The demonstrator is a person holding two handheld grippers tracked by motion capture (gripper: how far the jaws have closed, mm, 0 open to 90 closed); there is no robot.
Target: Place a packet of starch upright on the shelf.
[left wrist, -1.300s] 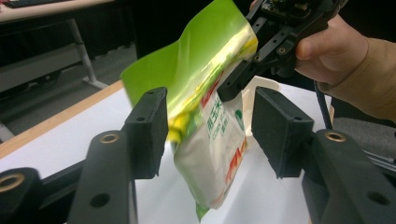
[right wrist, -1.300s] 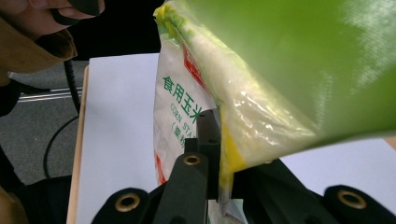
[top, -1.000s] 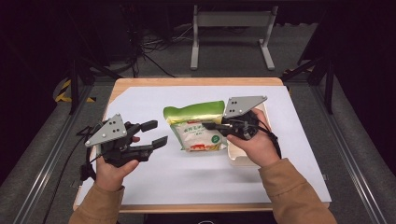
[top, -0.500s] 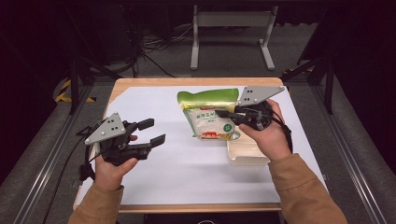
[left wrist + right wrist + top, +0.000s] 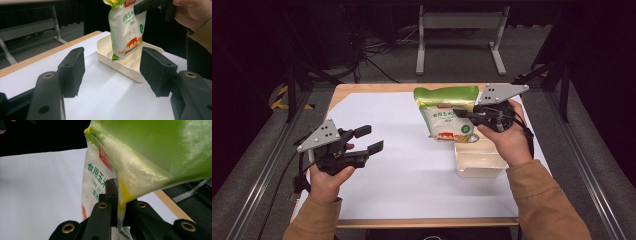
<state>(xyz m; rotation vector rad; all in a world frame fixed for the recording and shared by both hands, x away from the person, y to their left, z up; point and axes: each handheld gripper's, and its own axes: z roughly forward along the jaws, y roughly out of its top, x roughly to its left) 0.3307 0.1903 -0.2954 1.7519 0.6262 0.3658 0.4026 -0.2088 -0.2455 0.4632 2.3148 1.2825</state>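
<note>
High view: right gripper (image 5: 460,113) clamped on bag (image 5: 447,114), hanging over tray (image 5: 479,165). Left gripper view: left gripper (image 5: 112,68) jaws apart, idle; bag's bottom corner just above tray. Right gripper view: thin edge grip – lower straight, release once seated

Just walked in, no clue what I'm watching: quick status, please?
Right hand-held gripper shut on pouch, held above cream tray. Left hand-held gripper open, off to the side. Nothing in the way.
</note>
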